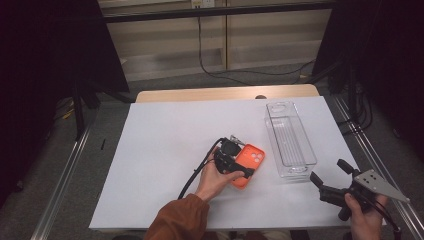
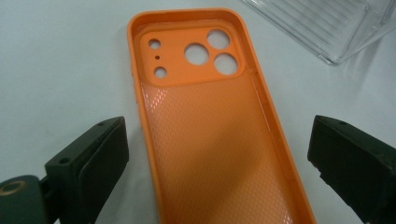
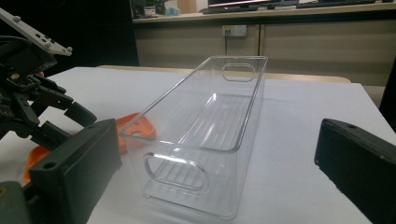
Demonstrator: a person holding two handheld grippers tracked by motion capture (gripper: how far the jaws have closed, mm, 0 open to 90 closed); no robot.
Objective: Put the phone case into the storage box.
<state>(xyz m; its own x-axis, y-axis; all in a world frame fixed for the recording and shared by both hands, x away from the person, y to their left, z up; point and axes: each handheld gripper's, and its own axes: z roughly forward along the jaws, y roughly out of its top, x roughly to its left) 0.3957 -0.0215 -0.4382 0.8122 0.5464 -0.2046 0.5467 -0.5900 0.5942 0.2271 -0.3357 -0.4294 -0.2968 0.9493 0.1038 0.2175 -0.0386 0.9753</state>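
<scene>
The orange case (image 2: 210, 135) lies inside-up on the bench (image 1: 165, 150), camera cutouts at its 12 o'clock end; no writing shows on it. The left gripper (image 1: 234, 161) hovers over it, jaws wide apart on either side, gripping nothing. At 3 o'clock stands the clear bin (image 1: 290, 140). The right gripper (image 1: 330, 177), beyond the bin's near end, has jaws wide and empty.

The orange phone case (image 2: 210, 140) is seen as soft-looking matt plastic, with a fine dimpled texture inside and smooth rims. The bin (image 3: 205, 135) is made of clear, glossy plastic, ribbed along its floor. The table cover (image 1: 165, 150) looks smooth, matt and white; a wooden edge (image 1: 225, 93) is shown at the far side.
</scene>
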